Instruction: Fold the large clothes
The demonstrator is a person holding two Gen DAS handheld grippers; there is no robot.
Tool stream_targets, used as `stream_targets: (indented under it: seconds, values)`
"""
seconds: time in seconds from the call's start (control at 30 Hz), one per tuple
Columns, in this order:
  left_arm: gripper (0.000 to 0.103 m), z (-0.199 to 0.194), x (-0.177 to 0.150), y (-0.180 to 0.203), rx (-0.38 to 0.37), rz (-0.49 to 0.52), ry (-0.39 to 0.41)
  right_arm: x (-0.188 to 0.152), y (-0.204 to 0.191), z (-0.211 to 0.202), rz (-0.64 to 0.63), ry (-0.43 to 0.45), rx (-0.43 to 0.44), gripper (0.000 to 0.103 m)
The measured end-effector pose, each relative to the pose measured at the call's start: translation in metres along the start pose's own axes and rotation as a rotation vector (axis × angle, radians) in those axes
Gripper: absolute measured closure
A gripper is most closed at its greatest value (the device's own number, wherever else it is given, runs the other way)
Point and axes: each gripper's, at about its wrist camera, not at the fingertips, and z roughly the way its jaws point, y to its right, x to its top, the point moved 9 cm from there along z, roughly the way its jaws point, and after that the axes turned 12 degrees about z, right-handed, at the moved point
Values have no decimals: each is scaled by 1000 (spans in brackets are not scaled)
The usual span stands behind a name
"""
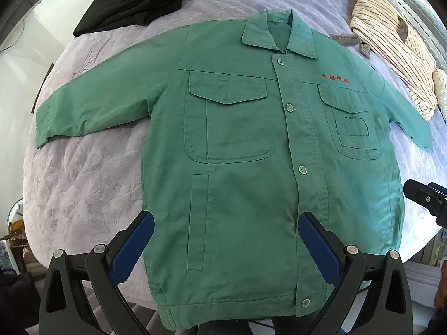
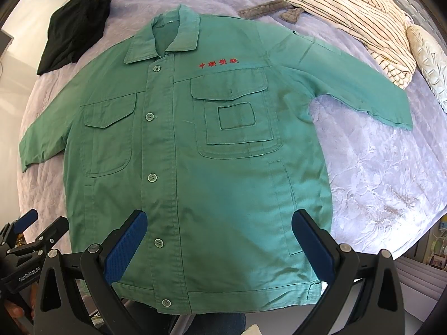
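Green work jacket (image 1: 251,167) lies flat on its back on the pale purple bedspread (image 1: 83,184), filling the middle of both pictures. I think it is spread out like this so that it is ready to fold: the front is buttoned and both sleeves stick out to the sides. Its collar (image 1: 279,33) points to the top of the frame and its hem is at the bottom, close to me. So its long way runs from bottom to top, and the sleeves run left to right across it.

I hold my left gripper (image 1: 226,251) over the hem at the bottom of its picture. Its blue pads are wide apart and hold nothing. My right gripper (image 2: 219,247) hangs over the hem too, wide apart and empty. I think both wait here because the hem is the nearest edge to grab.

A black folded cloth (image 1: 134,0) sits at the upper left of the frame. A striped robe (image 2: 349,14) lies at the upper right, just beside one sleeve.
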Motion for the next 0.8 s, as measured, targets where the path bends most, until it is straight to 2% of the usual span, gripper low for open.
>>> stream_targets:
  seconds: [0.8]
  values:
    - [0, 2, 1, 1, 2, 3, -4, 4, -8, -3, -55, 28, -39, 0]
